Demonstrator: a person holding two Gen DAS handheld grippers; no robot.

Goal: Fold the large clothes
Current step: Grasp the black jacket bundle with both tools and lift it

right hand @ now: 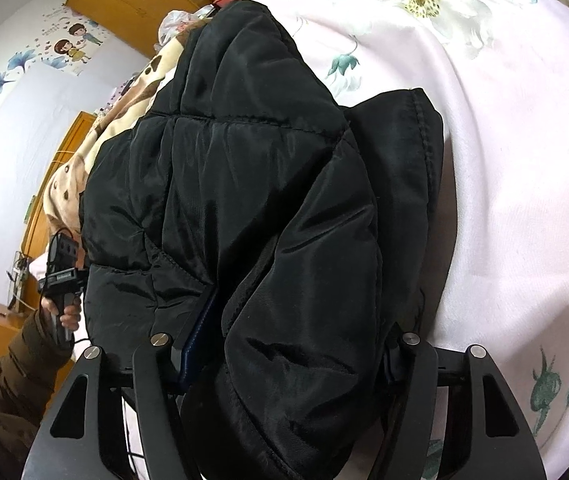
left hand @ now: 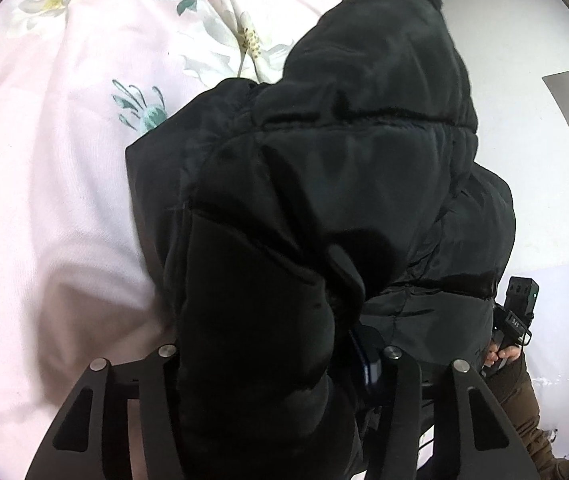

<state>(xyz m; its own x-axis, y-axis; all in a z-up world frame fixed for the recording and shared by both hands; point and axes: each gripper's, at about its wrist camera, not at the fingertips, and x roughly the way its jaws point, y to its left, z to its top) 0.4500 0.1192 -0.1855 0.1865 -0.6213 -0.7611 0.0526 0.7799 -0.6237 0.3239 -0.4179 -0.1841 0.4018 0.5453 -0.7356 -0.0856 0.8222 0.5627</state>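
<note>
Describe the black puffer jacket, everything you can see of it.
The black puffer jacket is quilted, shiny, nylon-looking and thickly padded, with stitched seams and a hood at its far end. It lies bunched on a pink floral bedsheet. Each gripper, left and right, has a padded fold between its fingers.

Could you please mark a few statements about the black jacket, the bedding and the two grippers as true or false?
1. The black padded jacket lies on a pale pink floral bedsheet. True.
2. The left gripper is empty, with nothing between its fingers. False: a thick fold of the jacket fills the space between them.
3. The right gripper has jacket fabric bunched between its fingers. True.
4. The jacket is bright red. False: it is black.
5. The jacket's hood shows in the left wrist view. True.
6. The hand in a brown sleeve is empty. False: it holds a gripper handle.
</note>
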